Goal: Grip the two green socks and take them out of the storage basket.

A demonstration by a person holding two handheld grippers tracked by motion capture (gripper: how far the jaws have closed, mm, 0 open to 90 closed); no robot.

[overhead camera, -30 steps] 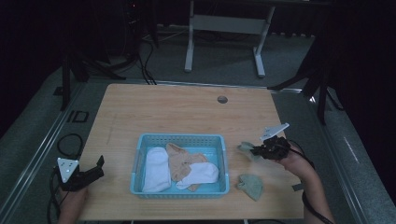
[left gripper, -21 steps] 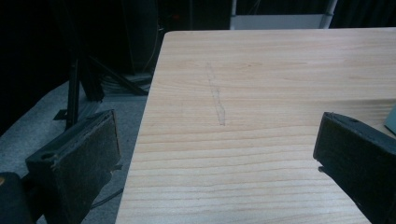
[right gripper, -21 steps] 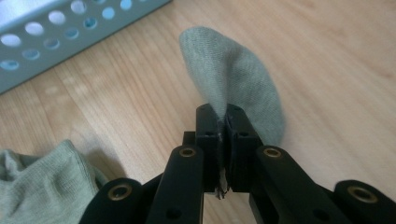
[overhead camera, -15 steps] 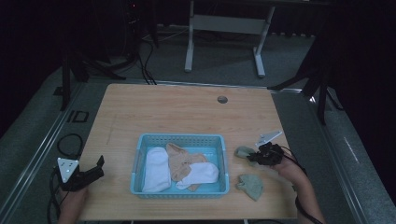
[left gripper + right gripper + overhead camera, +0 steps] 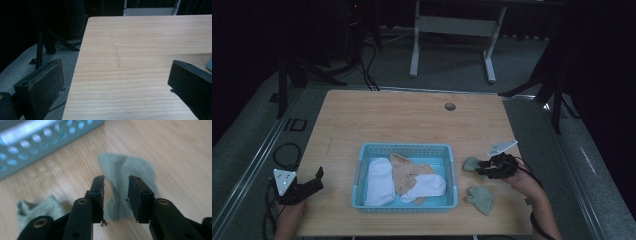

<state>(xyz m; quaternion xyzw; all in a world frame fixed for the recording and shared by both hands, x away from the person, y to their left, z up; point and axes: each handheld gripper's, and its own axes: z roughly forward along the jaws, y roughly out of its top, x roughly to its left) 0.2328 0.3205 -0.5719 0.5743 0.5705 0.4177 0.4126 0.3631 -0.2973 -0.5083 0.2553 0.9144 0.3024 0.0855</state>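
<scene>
Two grey-green socks lie on the counter (image 5: 412, 115) to the right of the blue basket (image 5: 362, 172). Right tool (image 5: 115, 195) sits low over the nearer-to-basket one, the grey-green sock (image 5: 125, 177); its jaws have just been opening and now stand a narrow gap apart, with the sock's pinched middle between them. Pads appear just off the fabric, so the sock looks released, resting on the wood directly ahead of and under the jaw tips. In the high view the same tool (image 5: 484, 167) points toward the basket's right wall, the sock (image 5: 471, 163) touching its tip. Second grey-green sock (image 5: 480, 198) lies behind and to one side of the right tool, near the counter's front edge; in the right gripper view it shows at lower left (image 5: 37, 207).

Basket holds a white sock (image 5: 379, 181), a tan sock (image 5: 407, 172) and another white sock (image 5: 427, 186), overlapping.

Left tool (image 5: 309, 186) rests at the counter's front-left corner, jaws wide, nothing between them; bare wood ahead of it.
</scene>
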